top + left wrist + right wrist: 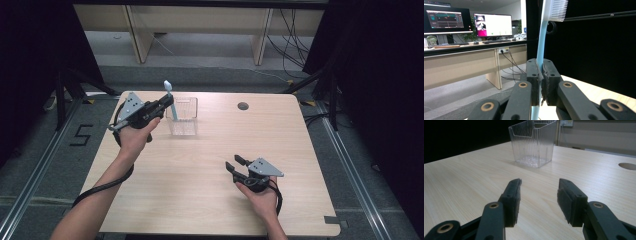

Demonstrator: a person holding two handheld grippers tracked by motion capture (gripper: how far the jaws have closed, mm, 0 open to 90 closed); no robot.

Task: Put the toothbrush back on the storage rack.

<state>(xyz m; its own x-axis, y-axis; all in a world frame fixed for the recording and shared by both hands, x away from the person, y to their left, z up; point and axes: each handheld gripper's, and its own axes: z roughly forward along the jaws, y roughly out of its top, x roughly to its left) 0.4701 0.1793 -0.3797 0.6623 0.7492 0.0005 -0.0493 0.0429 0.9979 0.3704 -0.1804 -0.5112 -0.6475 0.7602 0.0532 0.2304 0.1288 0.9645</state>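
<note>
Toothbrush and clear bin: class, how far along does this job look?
Done: the left claw has the blue toothbrush clamped upright, lifted beside the clear plastic bin. In hand: carrying it at the bin's rim. Left: probably dropping it inside; the bin looks empty. The right claw rests open on the table.

Digit "5" marked in black on floor [81, 135], left of table [200, 200].

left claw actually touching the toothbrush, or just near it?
Touching. In the left gripper view the left claw has both jaws shut on the blue handle of the toothbrush, with no gap at either pad; the brush stands upright, bristle head up.
</note>
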